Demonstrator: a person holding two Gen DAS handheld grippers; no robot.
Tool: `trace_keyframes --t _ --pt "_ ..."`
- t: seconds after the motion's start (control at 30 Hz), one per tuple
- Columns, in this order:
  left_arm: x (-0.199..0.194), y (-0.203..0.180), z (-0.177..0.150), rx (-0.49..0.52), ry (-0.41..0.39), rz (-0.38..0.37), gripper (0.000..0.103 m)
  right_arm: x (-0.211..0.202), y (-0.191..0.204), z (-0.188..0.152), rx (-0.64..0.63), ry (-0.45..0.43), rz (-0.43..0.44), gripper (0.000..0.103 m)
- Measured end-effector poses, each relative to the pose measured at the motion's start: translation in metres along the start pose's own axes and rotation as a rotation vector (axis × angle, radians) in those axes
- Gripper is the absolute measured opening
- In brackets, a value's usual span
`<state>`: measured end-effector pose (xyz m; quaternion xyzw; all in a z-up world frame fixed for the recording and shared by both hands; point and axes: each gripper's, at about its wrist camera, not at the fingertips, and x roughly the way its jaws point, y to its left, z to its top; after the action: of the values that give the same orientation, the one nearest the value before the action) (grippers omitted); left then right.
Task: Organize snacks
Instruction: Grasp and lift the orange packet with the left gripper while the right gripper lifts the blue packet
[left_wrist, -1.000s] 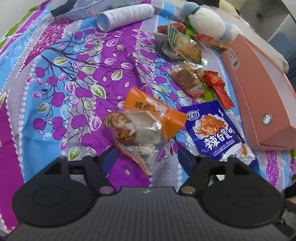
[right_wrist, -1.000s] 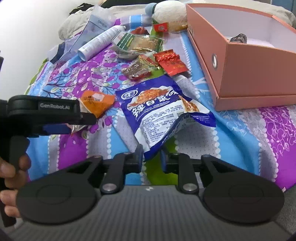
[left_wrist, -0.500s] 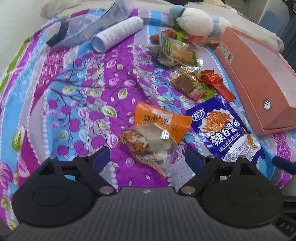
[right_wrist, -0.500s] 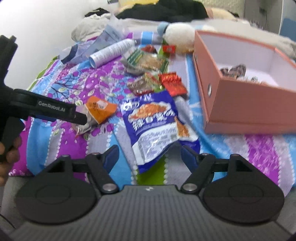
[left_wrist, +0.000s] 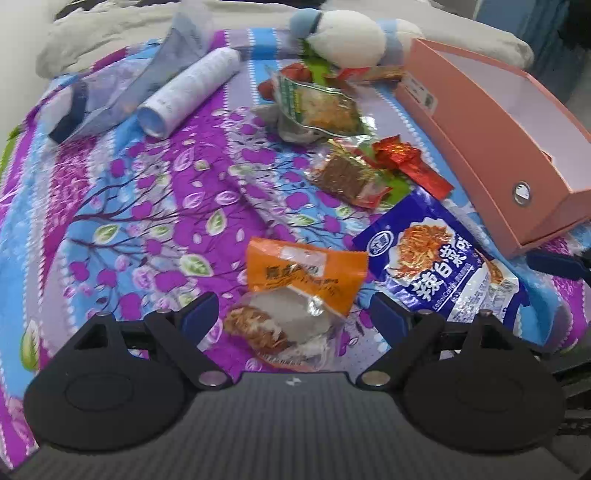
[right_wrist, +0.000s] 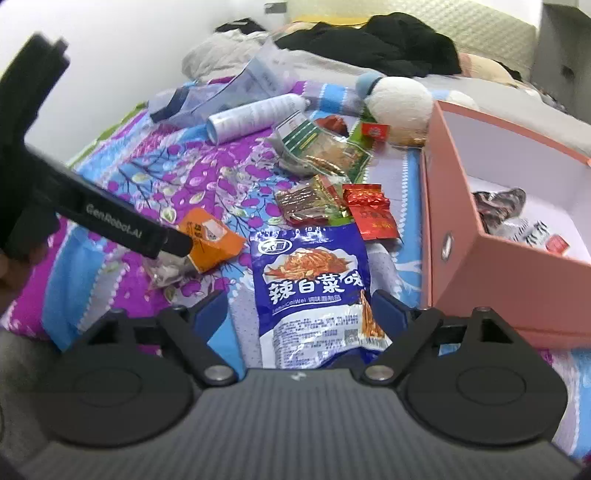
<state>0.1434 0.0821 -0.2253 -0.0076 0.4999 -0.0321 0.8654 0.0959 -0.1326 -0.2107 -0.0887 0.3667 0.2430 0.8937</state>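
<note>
L gripper fingers wide – R gripper opening.

Blue snack bag and orange packet flat on the floral bedspread, beside pink box.

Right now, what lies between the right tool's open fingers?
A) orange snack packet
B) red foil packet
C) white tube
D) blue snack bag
D: the blue snack bag lies flat on the bedspread between the right tool's spread fingers, which are opening and not pressing on it.
</note>
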Motion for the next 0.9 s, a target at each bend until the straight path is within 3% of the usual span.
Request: trace_keyframes --t 0.3,0.57,0.83,0.9 --pt "0.03 -0.004 0.007 0.083 0.041 -0.019 0.091 0.036 -0.002 0.014 -0.091 0.084 0.016 0.088" --pt "0.05 -0.003 0.0 0.088 0.078 -0.015 0.09 0.068 -0.005 0.009 -0.13 0.204 -0.02 0.091" --pt "0.05 0.006 -0.003 0.026 0.068 -0.015 0.075 0.074 -0.011 0.004 -0.076 0.225 -0.001 0.091" --pt "0.047 0.007 -0.003 0.005 0.062 -0.012 0.072 0.072 -0.014 0.005 -0.033 0.223 0.004 0.08"
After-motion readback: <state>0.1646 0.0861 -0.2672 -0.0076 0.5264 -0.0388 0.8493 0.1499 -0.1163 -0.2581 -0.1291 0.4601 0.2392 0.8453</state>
